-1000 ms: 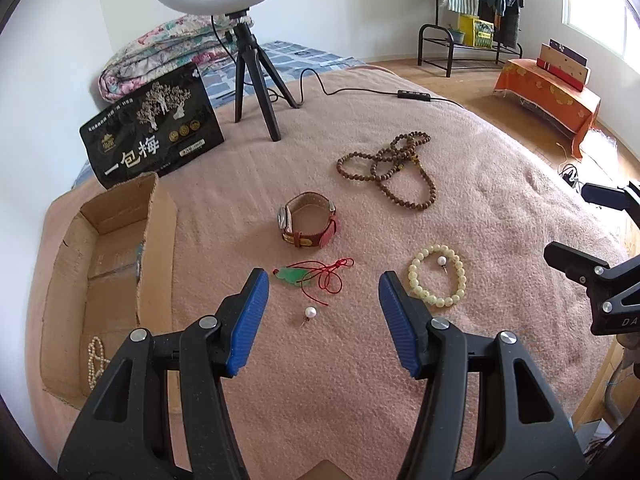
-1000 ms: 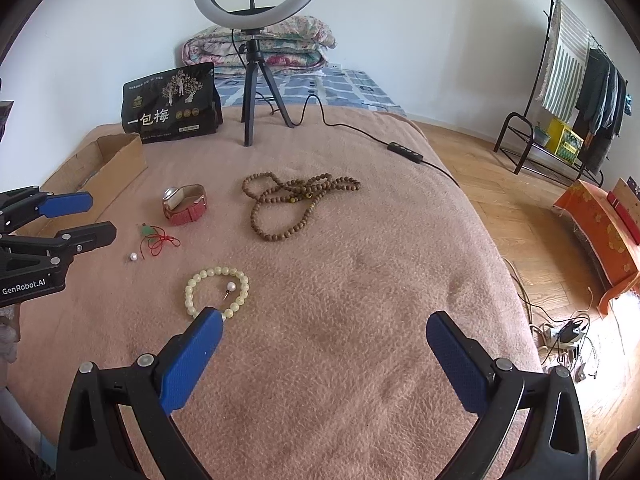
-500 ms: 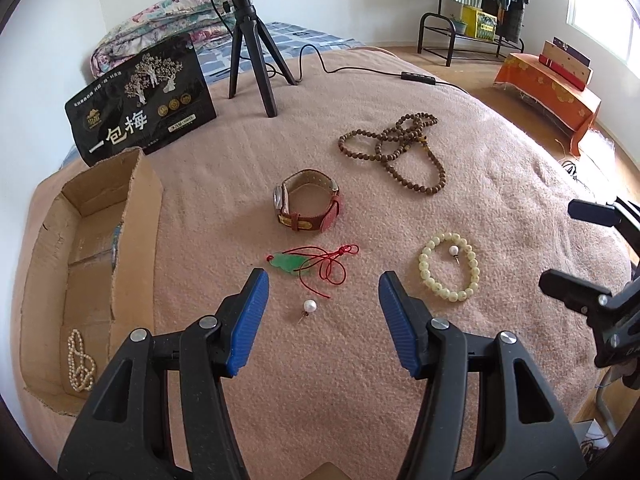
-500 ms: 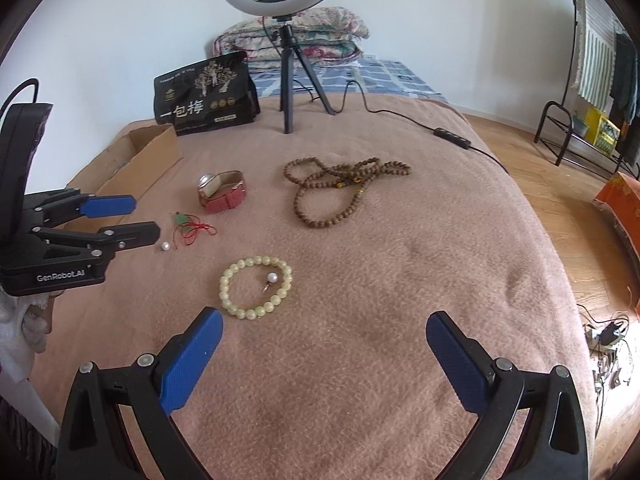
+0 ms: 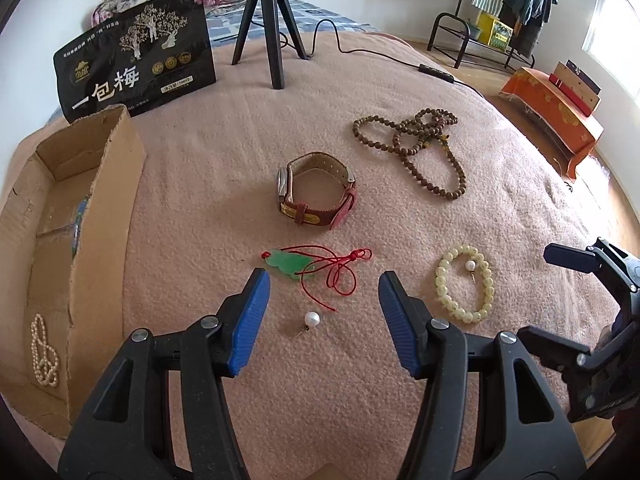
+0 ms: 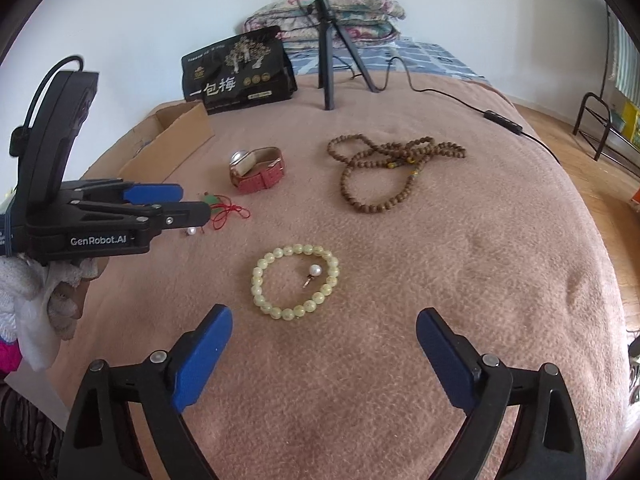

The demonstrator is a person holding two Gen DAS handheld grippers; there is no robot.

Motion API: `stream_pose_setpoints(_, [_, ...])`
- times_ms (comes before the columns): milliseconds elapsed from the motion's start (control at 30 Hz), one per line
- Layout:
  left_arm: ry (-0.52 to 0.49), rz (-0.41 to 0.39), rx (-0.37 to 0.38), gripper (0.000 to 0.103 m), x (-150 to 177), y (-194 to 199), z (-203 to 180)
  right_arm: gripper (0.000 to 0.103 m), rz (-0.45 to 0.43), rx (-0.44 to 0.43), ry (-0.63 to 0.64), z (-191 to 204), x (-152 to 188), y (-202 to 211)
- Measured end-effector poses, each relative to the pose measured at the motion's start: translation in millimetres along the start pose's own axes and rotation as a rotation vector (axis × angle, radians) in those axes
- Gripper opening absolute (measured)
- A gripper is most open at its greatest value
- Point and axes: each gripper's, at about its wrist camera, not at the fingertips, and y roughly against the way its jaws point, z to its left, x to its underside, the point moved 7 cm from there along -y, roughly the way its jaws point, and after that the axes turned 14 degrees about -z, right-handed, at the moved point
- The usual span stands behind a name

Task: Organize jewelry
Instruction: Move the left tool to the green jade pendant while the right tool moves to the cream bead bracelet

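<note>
Jewelry lies on a pink blanket point(image 5: 224, 184). My left gripper point(image 5: 324, 312) is open and empty, just above a pearl earring point(image 5: 311, 319) and near a green pendant on red cord point(image 5: 289, 265). Beyond lie a red-strapped watch point(image 5: 316, 194) and a brown bead necklace point(image 5: 420, 144). My right gripper point(image 6: 324, 356) is open and empty, in front of a pale bead bracelet point(image 6: 295, 281) with a second pearl earring point(image 6: 315, 271) inside its ring. A cardboard box point(image 5: 100, 216) at left holds a pearl necklace point(image 5: 43, 352).
A black snack bag point(image 5: 136, 48) and a ring-light tripod point(image 5: 268, 28) with its cable stand at the back. A clothes rack point(image 5: 492, 12) and an orange-covered box point(image 5: 552, 100) stand on the floor at right. The left gripper shows in the right wrist view point(image 6: 172, 204).
Both grippers have moved forward and lower toward the jewelry. The left now hangs over the pearl earring and the right faces the pale bracelet. Both stay open.
</note>
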Motion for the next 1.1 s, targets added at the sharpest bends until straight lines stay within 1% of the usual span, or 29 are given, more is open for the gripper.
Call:
stream_pose_setpoints(100, [0.014,0.004,0.006,0.059,1.2,-3.6,1.5,0.094,0.010,-0.018,0.007,5.8,-0.8,-6.0])
stream_pose_setpoints(167, [0.027,0.004,0.004,0.059,1.4,-4.2,4.0,0.086,0.023,-0.019,-0.012,4.3,-1.1,-9.2])
stream_pose_setpoints(200, [0.031,0.003,0.005,0.059,1.3,-4.1,5.1,0.084,0.027,-0.020,-0.030,2.0,-0.9,-10.3])
stream_pose_setpoints(300, [0.035,0.003,0.003,0.059,0.4,-6.4,6.5,0.075,0.060,-0.014,-0.108,-8.1,1.7,-17.5])
stream_pose_setpoints(367, [0.044,0.007,0.007,0.059,0.7,-9.6,6.8,0.067,0.077,-0.006,-0.134,-12.0,3.3,-21.8])
stream_pose_setpoints(433, [0.054,0.010,0.008,0.058,0.5,-11.9,7.5,0.065,0.087,0.000,-0.133,-12.5,4.4,-25.2])
stream_pose_setpoints(700, [0.088,0.023,-0.006,0.057,0.4,-27.0,20.9,0.064,0.112,0.035,-0.095,-7.7,3.2,-35.6])
stream_pose_setpoints(867, [0.060,0.013,-0.001,0.055,0.3,-32.1,23.6,0.060,0.121,0.049,-0.062,-5.6,4.1,-36.6])
stream_pose_setpoints(933, [0.064,0.009,0.006,0.048,0.2,-34.3,25.4,0.058,0.124,0.051,-0.053,-5.2,4.6,-36.8])
stream_pose_setpoints(1000, [0.073,0.003,0.014,0.044,-0.6,-35.2,27.0,0.056,0.128,0.054,-0.050,-6.2,4.6,-37.1])
stream_pose_setpoints(1033, [0.075,0.001,0.018,0.040,-0.7,-35.1,27.0,0.054,0.129,0.055,-0.050,-6.7,4.7,-37.3])
stream_pose_setpoints(1100, [0.067,0.001,0.021,0.034,-0.4,-34.5,25.7,0.052,0.132,0.058,-0.046,-7.3,5.0,-37.6])
